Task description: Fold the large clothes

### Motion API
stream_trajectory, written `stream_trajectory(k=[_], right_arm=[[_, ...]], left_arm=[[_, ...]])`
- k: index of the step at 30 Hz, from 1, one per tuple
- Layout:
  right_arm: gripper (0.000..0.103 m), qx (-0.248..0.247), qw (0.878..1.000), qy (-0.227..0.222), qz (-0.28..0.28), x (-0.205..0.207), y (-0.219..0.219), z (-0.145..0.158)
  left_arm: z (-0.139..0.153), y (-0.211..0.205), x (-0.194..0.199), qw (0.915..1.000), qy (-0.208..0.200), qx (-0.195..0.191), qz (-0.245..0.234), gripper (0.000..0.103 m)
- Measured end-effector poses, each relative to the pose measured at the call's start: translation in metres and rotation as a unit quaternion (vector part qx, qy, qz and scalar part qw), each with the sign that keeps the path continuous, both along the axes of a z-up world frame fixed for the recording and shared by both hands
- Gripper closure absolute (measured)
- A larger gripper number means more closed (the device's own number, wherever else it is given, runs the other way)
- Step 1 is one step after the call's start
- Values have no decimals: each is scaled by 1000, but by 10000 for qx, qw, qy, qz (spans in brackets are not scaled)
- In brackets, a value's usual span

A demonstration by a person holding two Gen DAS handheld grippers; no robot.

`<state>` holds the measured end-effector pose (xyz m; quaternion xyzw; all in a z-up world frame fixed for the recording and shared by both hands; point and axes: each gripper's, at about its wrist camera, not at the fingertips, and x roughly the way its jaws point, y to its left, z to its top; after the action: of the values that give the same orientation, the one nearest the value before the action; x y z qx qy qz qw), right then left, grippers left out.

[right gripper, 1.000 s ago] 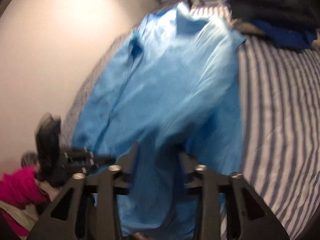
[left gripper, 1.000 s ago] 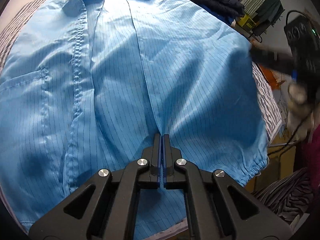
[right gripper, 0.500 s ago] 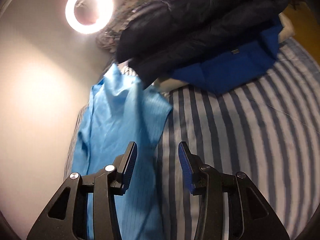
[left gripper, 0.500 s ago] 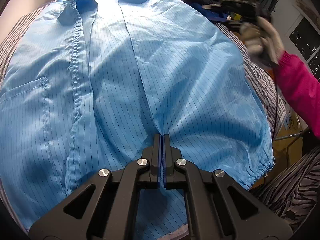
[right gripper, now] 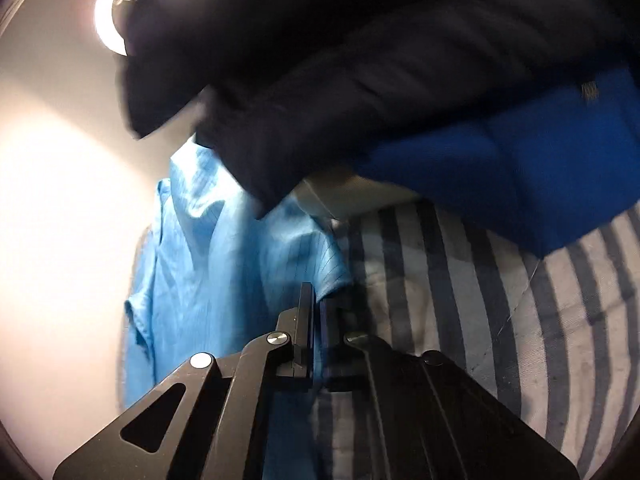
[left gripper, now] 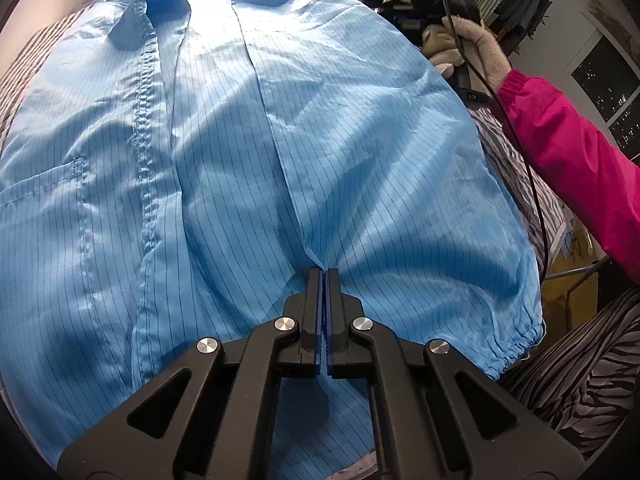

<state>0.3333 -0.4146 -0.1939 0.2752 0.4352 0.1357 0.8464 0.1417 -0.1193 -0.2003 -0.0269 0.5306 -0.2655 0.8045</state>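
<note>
- On the striped bed (right gripper: 460,280), the light-blue coat (left gripper: 280,140) is lying spread flat, collar far from the left hand-held gripper (left gripper: 324,280).
- Left hand-held gripper is staying clamped on the folded sleeve edge.
- Right hand-held gripper (right gripper: 318,304), open half a second ago, is now closing on the coat's shoulder corner below the dark jackets (right gripper: 360,60); both holds are likely enabling the next fold.
</note>
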Motion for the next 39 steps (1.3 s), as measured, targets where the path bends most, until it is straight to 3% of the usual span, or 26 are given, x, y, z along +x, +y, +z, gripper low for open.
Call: stream_trajectory(k=[3, 7, 11, 15, 17, 19, 25, 28, 32, 36, 39], right_arm=[[102, -730, 9957, -526, 220, -7, 19, 39], [103, -2030, 9733, -1068, 28, -12, 28, 82], [103, -2287, 9699, -809, -225, -1, 18, 74], [102, -2315, 9714, -519, -129, 3, 23, 57], [91, -2428, 9691, -379, -200, 5, 21, 58], [90, -2612, 9631, -526, -369, -1, 20, 71], [90, -2488, 9601, -1280, -10, -32, 35, 122], [90, -2119, 9676, -1264, 529, -29, 62, 128], [90, -1761, 9759, -875, 943, 17, 104, 111], [90, -1137, 9907, -207, 720, 66, 114, 75], [90, -856, 9945, 101, 597, 95, 129, 53]], left_arm=[[1, -2, 1, 10000, 21, -17, -11, 103], [3, -11, -1, 9999, 47, -44, -142, 103], [4, -22, -4, 9995, -14, 13, -316, 103], [5, -29, -2, 9994, -7, -20, -348, 103], [6, -31, -2, 9993, -24, 2, -365, 103], [7, -33, -1, 9993, -18, -4, -378, 103], [2, -32, -1, 9994, 18, -77, -342, 103], [3, -25, -3, 9993, 60, -128, -338, 103], [12, -14, -4, 9994, 120, -261, -204, 103], [25, 2, -3, 9990, 69, -435, -33, 102], [32, 13, 3, 9984, 23, -559, 84, 102]])
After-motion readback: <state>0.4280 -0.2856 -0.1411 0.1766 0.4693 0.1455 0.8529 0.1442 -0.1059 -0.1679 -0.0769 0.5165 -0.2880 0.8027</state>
